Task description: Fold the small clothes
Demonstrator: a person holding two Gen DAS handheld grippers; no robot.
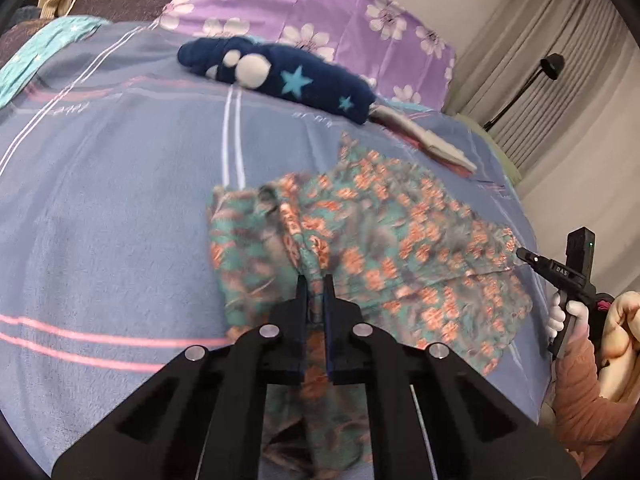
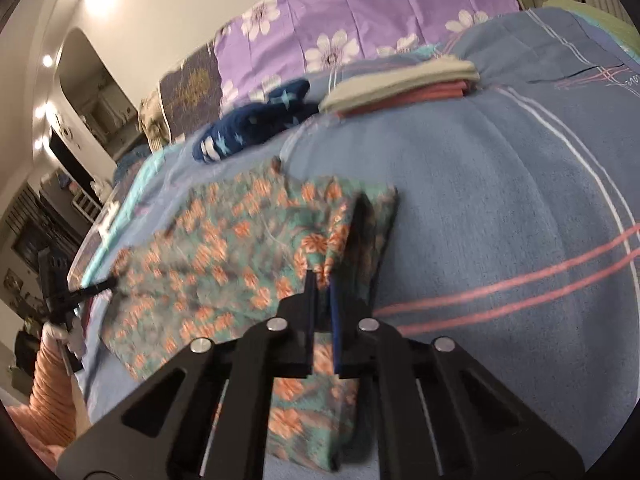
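Both the left gripper [image 1: 315, 280] and right gripper [image 2: 322, 278] are clamping the floral garment [image 1: 384, 232]; uneven lowering risks bunching its fold toward six o'clock.

- The left black two-finger tool [image 1: 315, 286] points forward and downward, its blue-padded jaws nearly together and pinching a fold of the teal garment with orange flowers [image 1: 384, 232].
- The right black two-finger tool [image 2: 322, 280] is angled down likewise, jaws clamped on another edge of the same cloth.
- A white-gloved hand [image 1: 568, 316] with an orange ribbed sleeve [image 1: 580, 384] grips the right tool's handle.
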